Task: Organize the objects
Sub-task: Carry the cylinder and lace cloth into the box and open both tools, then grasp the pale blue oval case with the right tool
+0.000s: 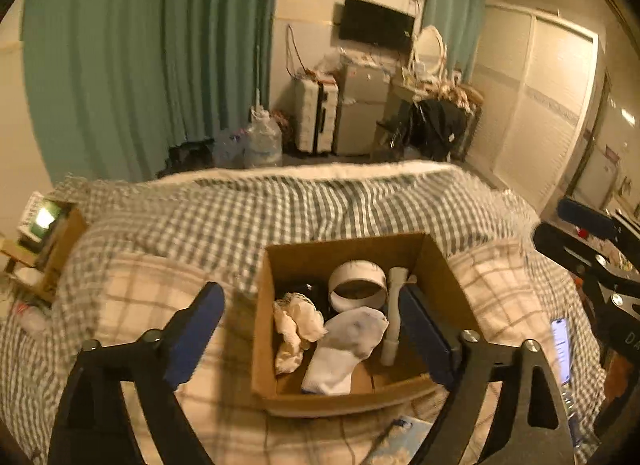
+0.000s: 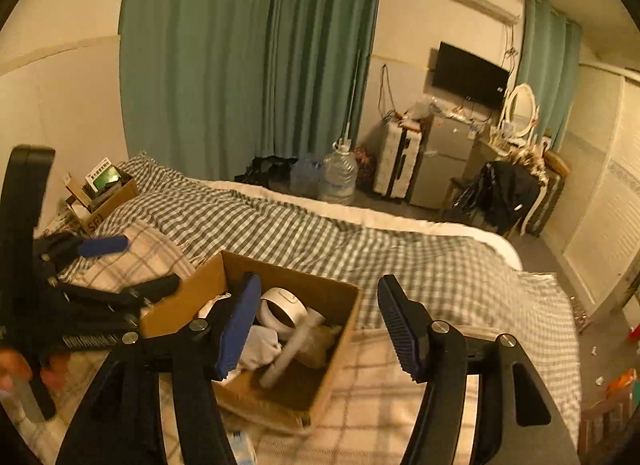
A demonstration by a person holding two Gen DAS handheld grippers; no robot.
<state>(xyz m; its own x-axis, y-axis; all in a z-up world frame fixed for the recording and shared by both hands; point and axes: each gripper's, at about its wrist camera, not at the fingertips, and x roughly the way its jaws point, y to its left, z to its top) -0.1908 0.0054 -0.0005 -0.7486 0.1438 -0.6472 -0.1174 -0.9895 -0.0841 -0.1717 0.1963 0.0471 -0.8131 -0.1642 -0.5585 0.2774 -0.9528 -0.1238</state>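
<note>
The bed [image 1: 312, 201] carries everything here: a wide, soft surface under a green-and-white gingham cover, with a paler plaid blanket [image 1: 132, 297] spread over the near end, likely so the work has a flat, cushioned base. On that blanket sits the open cardboard box [image 1: 262, 329], stiff brown walls, flaps folded down, mouth up so items can drop straight in.

Inside, the task's things are already gathered. A white plastic ring [image 1: 357, 285], smooth and rigid, stands against the far side. A white sock [image 1: 344, 349] lies limp across the middle, and a crumpled cream cloth [image 1: 298, 325] is just beside it on the left. A slim white tube [image 1: 394, 317] leans along the right wall. Something dark sits behind the cloth; I cannot tell what.

The left claw [image 1: 316, 339] hangs over the box with its blue ribbed pads spread wide, holding nothing. The right claw [image 2: 320, 329] is also spread and empty, poised over the box's right edge. Sorting looks well along, judging by the filled box.
</note>
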